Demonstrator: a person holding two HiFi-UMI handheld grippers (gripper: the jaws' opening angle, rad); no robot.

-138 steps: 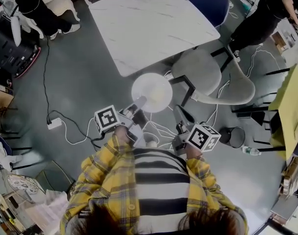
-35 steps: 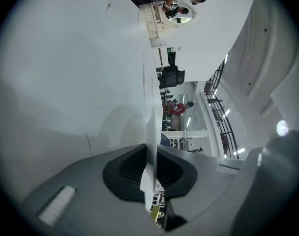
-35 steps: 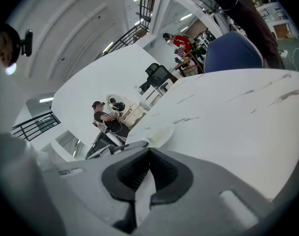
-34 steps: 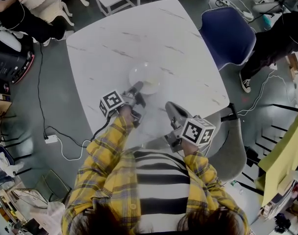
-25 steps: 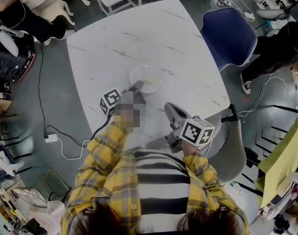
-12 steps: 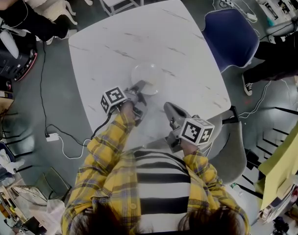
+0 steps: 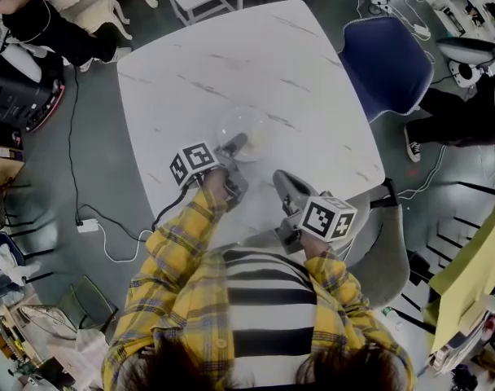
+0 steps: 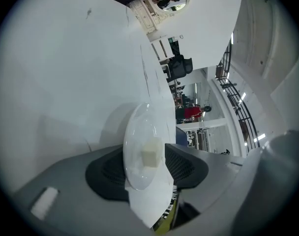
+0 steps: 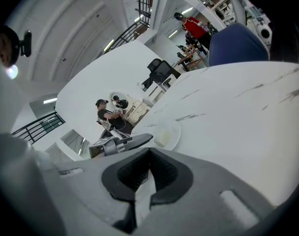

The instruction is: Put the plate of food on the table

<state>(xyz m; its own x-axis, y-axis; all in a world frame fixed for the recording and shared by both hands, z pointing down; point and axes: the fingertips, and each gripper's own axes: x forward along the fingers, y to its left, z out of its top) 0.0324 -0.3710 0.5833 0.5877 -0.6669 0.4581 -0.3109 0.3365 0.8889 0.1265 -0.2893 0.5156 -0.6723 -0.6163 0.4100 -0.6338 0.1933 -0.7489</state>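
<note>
opening around plate [image 7: 249,125], left gripper [image 7: 234,146] downtilted

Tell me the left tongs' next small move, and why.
Probably draw the left tongs straight back off the plate. The plate already rests on the table, and the jaws have just been opening, standing apart round its rim.

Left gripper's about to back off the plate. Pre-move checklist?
1. plate flat on the table: ok.
2. food cube on the plate: ok.
3. left gripper jaws apart, have just been opening: ok.
4. Plate rim out from between those jaws: not ok, it sits between them.
5. Both pads off the rim: cannot tell.
6. right gripper shut, empty, away from the plate: ok.
</note>
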